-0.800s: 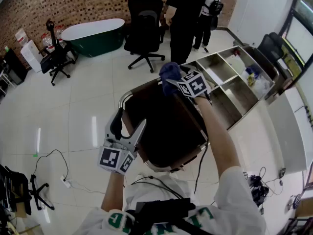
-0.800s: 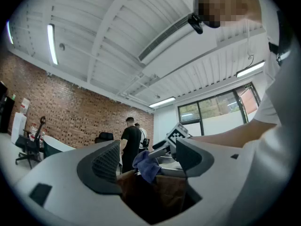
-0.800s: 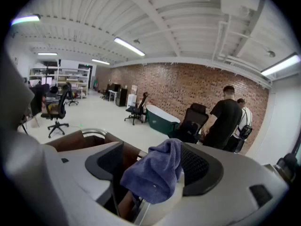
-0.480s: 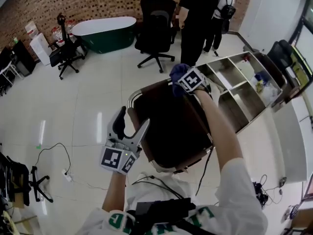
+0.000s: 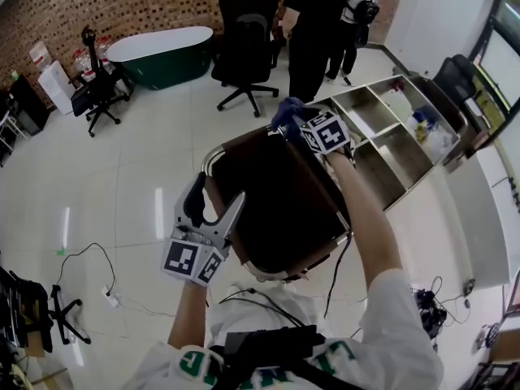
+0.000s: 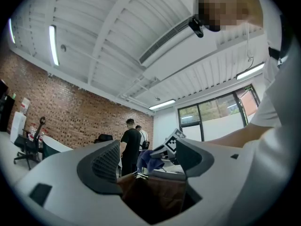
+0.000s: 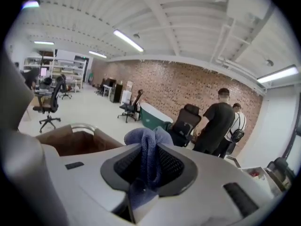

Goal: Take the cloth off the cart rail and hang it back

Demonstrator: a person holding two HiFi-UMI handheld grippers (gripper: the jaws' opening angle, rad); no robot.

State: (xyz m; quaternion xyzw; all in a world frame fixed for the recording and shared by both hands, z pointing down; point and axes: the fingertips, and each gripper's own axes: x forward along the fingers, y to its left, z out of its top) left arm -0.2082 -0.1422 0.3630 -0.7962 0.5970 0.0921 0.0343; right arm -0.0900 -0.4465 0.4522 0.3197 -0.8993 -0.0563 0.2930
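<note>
A blue cloth (image 5: 286, 114) is bunched in my right gripper (image 5: 299, 128), which is shut on it above the far corner of the brown cart (image 5: 276, 205). In the right gripper view the cloth (image 7: 148, 150) stands pinched between the two pads. The cart's chrome rail (image 5: 213, 158) curves round its far left corner. My left gripper (image 5: 213, 210) is open and holds nothing, at the cart's left side. In the left gripper view the cloth (image 6: 149, 158) and the right gripper's marker cube (image 6: 172, 139) show between the open jaws.
A wooden shelf unit (image 5: 388, 132) lies right of the cart. Two people (image 5: 313, 15) stand at the back beside a black office chair (image 5: 244, 39). A green tub (image 5: 158, 54) is at the back left. Cables (image 5: 89, 266) lie on the white floor.
The right gripper with the cloth has shifted slightly over the cart's far edge. The left gripper has stayed open by the cart's left side.
</note>
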